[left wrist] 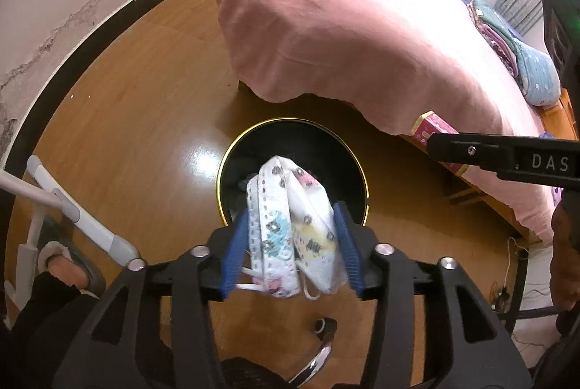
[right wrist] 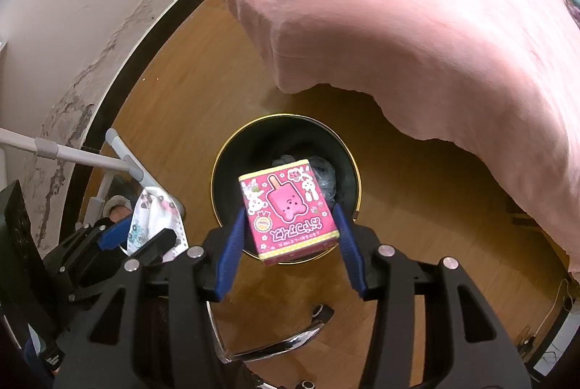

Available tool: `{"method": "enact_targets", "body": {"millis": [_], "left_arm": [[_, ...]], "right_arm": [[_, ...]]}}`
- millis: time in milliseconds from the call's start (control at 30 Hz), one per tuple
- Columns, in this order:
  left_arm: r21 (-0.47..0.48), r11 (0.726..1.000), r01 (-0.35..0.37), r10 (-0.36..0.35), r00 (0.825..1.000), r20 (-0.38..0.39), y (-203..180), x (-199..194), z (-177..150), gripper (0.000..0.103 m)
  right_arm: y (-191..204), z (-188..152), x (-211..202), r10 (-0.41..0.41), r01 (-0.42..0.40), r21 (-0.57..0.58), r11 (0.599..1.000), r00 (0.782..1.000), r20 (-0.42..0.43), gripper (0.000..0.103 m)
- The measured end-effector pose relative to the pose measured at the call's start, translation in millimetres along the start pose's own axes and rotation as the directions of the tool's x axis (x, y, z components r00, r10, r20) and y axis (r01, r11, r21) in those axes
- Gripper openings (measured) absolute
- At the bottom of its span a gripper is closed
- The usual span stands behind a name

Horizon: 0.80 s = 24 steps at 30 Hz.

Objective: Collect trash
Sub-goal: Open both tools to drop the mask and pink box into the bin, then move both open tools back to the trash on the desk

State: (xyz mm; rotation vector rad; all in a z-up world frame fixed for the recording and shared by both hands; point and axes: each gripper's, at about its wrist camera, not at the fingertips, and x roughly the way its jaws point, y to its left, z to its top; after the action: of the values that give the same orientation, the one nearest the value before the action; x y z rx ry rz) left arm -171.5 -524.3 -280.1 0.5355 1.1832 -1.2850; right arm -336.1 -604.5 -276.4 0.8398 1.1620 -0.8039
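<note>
Bin (right wrist: 221, 168) contents dark and unclear behind pink box (right wrist: 288, 211) and crumpled mask (left wrist: 290, 226).

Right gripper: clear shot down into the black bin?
Probably yes. The black bin has its mouth straight ahead of the right gripper, with only the pink box in its jaws between them. The left gripper is off to the side, and the pink bedspread hangs beyond the rim.
</note>
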Motion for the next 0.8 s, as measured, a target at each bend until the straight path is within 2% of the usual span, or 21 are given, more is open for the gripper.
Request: {"method": "enact_targets", "body": {"millis": [167,333,433,567,633,733,767,800], "left_arm": [[0.002,1.000,-0.004,0.004,1.000,0.001,0.0,-0.4,-1.5,0.055],[0.000,1.000,-0.006,0.006,1.000,-0.004,0.2,-1.1,-1.2,0.058],[-0.002,1.000,-0.009,0.009,1.000,0.004,1.1,-3.4,-1.2,0.064],[-0.015,0.999,-0.028,0.029,0.999,0.037,3.4,-15.9,-4.6,0.079],[-0.025,0.999,-0.035,0.037,0.996,0.078,2.9,-35.8,-4.8,0.080],[0.007,0.999,-0.044,0.043,0.992,0.121,-2.0,-81.3,-6.9,0.086],[0.031,0.998,-0.048,0.044,0.990,0.134,-4.2,-98.8,-8.3,0.088],[0.060,0.996,-0.058,0.049,0.987,0.150,-6.5,-118.5,-9.5,0.090]], "right_arm": [[2.1,0.7,-1.5,-0.005,0.005,-0.013,1.000,1.000,0.010,0.059],[3.0,0.3,-1.9,-0.009,0.009,-0.020,1.000,1.000,0.016,0.062],[4.6,1.1,-3.8,-0.020,0.021,-0.027,0.999,0.999,0.028,0.066],[11.5,1.7,-14.8,-0.082,0.087,-0.056,0.995,0.993,0.084,0.076],[17.1,2.3,-29.8,-0.142,0.154,-0.064,0.986,0.977,0.159,0.079],[30.6,1.8,-64.9,-0.230,0.260,-0.059,0.964,0.923,0.309,0.083],[37.8,0.7,-79.7,-0.247,0.286,-0.056,0.957,0.898,0.365,0.085],[43.9,-1.2,-90.1,-0.251,0.296,-0.056,0.953,0.882,0.398,0.086]]}}
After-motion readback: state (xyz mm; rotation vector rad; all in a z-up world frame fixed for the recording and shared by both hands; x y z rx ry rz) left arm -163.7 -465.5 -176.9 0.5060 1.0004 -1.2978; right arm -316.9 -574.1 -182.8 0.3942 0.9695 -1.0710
